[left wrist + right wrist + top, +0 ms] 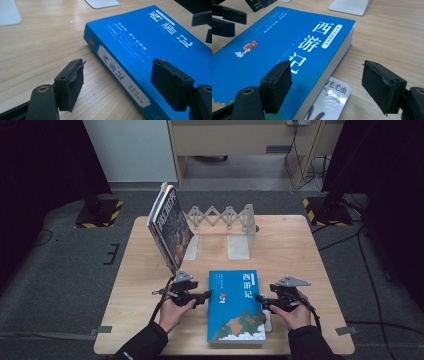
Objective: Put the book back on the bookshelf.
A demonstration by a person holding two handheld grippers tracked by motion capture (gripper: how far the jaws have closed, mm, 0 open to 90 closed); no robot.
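Your room: one wooden table on grey carpet

You face a pale wall (130,147) and a light wooden cabinet (240,137) with cables (302,160) hanging at its right. Dark curtains (40,165) close both sides. Two stands with yellow-black striped bases (100,215) flank the table (295,250). Tape strips (102,330) mark the carpet (65,285).

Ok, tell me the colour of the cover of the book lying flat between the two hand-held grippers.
Blue, with white characters; the book shows best in the right gripper view.
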